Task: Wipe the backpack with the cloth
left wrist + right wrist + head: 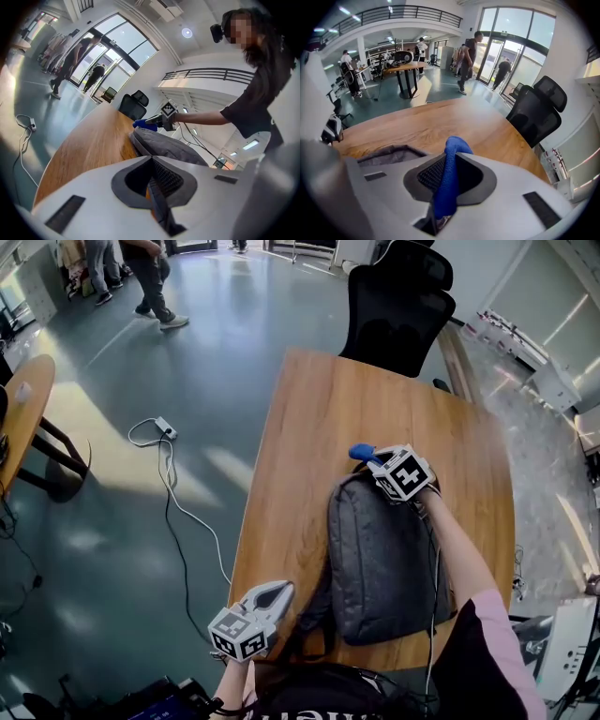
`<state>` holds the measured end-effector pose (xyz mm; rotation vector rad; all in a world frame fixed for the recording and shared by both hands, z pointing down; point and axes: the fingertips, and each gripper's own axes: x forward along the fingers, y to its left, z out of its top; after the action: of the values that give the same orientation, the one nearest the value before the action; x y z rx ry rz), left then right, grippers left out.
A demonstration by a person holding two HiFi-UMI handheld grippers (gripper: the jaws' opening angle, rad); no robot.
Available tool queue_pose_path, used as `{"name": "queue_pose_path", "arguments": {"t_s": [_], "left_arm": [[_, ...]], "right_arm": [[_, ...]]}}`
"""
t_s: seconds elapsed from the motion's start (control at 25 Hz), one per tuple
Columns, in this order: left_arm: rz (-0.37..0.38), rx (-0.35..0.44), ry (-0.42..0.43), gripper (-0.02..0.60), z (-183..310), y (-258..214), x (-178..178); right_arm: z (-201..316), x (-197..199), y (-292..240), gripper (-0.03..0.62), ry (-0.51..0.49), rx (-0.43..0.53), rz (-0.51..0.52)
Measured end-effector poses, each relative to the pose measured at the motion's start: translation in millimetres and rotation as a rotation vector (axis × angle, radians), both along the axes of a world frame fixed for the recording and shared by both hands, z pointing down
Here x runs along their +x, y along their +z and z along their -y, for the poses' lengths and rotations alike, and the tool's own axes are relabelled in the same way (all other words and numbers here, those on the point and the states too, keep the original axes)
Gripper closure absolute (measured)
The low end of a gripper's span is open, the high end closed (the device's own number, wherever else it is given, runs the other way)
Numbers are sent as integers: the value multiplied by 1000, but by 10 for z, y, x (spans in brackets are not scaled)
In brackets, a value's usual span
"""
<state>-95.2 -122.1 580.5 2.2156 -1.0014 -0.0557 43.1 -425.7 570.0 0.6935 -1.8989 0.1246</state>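
A grey backpack lies flat on the wooden table. At its top end my right gripper is shut on a blue cloth, which sticks out past the jaw tips. In the right gripper view the cloth runs between the jaws of the gripper, with the backpack's edge just below at left. My left gripper hovers at the table's near left edge beside a black strap, shut and with nothing seen in it. The left gripper view looks along the backpack to the cloth.
A black office chair stands at the table's far end. On the floor to the left lie a white cable and power strip. A round wooden table stands at far left. People walk in the distance.
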Motion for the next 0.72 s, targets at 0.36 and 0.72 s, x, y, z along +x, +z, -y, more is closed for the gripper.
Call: {"name": "queue_pose_path", "arguments": {"t_s": [0.36,0.72], "left_arm": [[-1,7,-30,584,-50,-27,-130],[3,15,-63,583,-87,15,-245]], "right_arm": [[-295,-674,-3,533,-133,-26,34],[-528,-843,85,533,-218,-48,-28]]}}
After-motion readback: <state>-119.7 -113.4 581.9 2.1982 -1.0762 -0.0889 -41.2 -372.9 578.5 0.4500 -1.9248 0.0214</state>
